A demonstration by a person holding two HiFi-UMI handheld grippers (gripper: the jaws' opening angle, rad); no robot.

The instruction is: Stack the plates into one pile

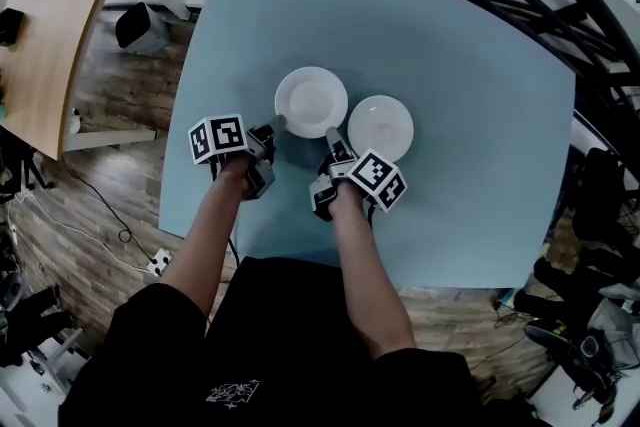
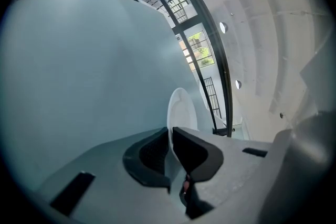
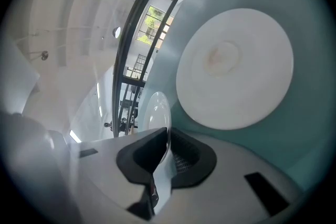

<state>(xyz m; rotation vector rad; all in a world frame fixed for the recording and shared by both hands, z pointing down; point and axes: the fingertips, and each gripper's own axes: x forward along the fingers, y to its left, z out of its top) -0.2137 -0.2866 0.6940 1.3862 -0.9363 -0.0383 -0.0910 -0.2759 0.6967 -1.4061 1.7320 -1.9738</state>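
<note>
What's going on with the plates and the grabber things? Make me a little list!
Table: blue, holds two white plates
Left plate: gripped at its rim on two sides
Right plate: flat on table, untouched
Left gripper: shut on left plate's rim
Right gripper: shut on left plate's rim
Pile: not made yet

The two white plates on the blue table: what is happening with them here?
A person holds a gripper in each hand. The left gripper and the right gripper are both shut on the near rim of the left plate, one at each side. The right plate lies untouched beside it on the blue table. The plates are not yet stacked.
</note>
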